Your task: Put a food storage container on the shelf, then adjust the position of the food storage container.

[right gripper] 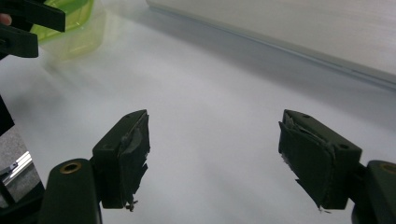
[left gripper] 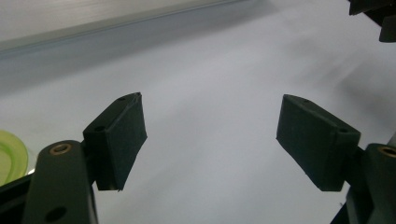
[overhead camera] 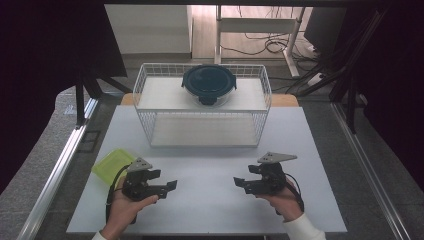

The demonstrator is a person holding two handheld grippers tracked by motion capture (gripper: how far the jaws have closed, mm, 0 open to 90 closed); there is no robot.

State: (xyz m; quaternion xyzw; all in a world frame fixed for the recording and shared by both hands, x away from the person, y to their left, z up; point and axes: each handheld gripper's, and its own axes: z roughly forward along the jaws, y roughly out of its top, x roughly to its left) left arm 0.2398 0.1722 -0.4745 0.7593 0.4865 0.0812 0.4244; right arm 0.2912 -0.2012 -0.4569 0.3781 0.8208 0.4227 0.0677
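Over on the left, the green container sits flat on the white table, just beside and behind the left gripper, touching nothing that I can make out. It looks like thin translucent plastic, so I'd guess it is light, a bit springy and rather slick; a pinch across its rim or a side wall seems the safest hold, because squeezing the middle would likely just flex it. The left gripper lies low over the table in the person's left hand, jaws wide apart with nothing between them, pointing inward toward its partner. In the left gripper view a sliver of green sits at the left edge beside the near jaw. Across the bare middle, the right gripper mirrors that pose in the right hand, jaws spread and empty, aimed back at the left one; from the right gripper view the container lies far off beyond the left jaw. Well ahead of both, a wire basket carries a dark lidded bowl on its shelf.
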